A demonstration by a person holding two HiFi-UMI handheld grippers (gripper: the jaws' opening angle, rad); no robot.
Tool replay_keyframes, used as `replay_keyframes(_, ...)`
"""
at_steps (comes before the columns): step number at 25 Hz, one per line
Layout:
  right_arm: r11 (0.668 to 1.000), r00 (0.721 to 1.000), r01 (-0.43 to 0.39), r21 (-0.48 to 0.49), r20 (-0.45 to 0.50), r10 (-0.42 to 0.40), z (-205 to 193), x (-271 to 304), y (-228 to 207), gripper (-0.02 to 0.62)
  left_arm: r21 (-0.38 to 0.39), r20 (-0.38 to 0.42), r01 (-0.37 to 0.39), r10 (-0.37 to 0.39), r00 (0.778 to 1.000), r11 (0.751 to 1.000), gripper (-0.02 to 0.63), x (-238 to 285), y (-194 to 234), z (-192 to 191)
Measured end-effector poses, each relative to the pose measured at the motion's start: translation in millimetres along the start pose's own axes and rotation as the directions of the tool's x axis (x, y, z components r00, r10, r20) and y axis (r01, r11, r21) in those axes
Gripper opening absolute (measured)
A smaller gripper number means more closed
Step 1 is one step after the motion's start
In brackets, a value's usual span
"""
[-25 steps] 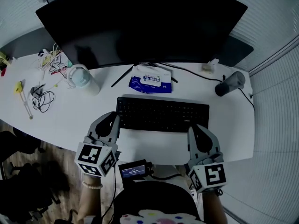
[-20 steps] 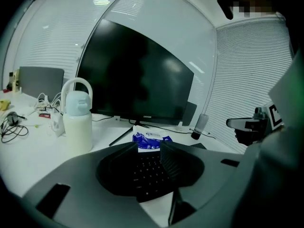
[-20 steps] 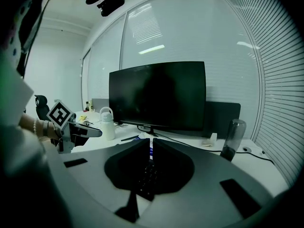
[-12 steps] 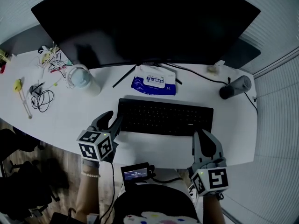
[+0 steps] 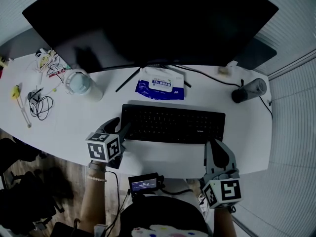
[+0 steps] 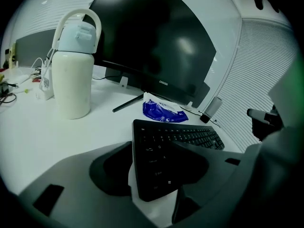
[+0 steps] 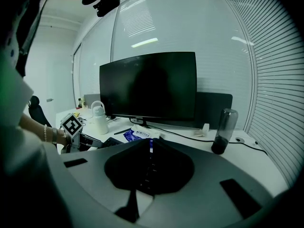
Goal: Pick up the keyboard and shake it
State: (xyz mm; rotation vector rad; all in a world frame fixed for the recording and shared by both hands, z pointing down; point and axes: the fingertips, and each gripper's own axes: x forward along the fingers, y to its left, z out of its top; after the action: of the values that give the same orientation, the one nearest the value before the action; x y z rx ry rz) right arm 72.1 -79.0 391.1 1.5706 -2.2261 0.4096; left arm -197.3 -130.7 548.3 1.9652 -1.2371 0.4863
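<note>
Keyboard (image 5: pixel 173 124) looks stiff, light, best taken at both short ends; left gripper (image 5: pixel 120 128) jaws opening around its 9 o'clock end, right gripper (image 5: pixel 216 146) closed, empty.

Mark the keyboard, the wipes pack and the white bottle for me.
keyboard (image 5: pixel 173 124), head view, middle of the key field.
wipes pack (image 5: pixel 160 87), head view, centre of its top face.
white bottle (image 6: pixel 71 87), left gripper view, middle of its body.

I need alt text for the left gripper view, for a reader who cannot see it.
The left gripper has its jaws opening, with the near end of a black keyboard between them, on a white desk. Behind stand a white bottle at the left, a dark monitor and a blue pack.
</note>
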Motion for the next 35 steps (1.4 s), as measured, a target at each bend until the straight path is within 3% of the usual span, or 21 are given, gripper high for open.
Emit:
replay_keyframes(12, 0.999, 0.999, 0.036, 0.018, -0.015, -0.036, -9, -1, -18, 0.043, -0.061, -0.077, 0.025, -0.029, 0.997, 0.998, 0.220, 11, 6, -11)
replay_keyframes(16, 0.997, 0.998, 0.056, 0.043, -0.017, -0.056, -10, 0, -22, 0.043, -0.083, -0.088, 0.046, -0.053, 0.995, 0.995, 0.190, 13, 4, -13)
replay_keyframes(33, 0.991, 0.980, 0.096, 0.092, -0.180, -0.078, -73, 10, -73, 0.048, -0.051, -0.025, -0.009, 0.007, 1.000, 0.999, 0.189, 0, 2, 4)
replay_keyframes(35, 0.992, 0.977, 0.084, 0.097, -0.206, -0.063, -83, 17, -83, 0.114, -0.040, -0.011, -0.017, 0.016, 1.000, 0.999, 0.189, -4, 0, 9)
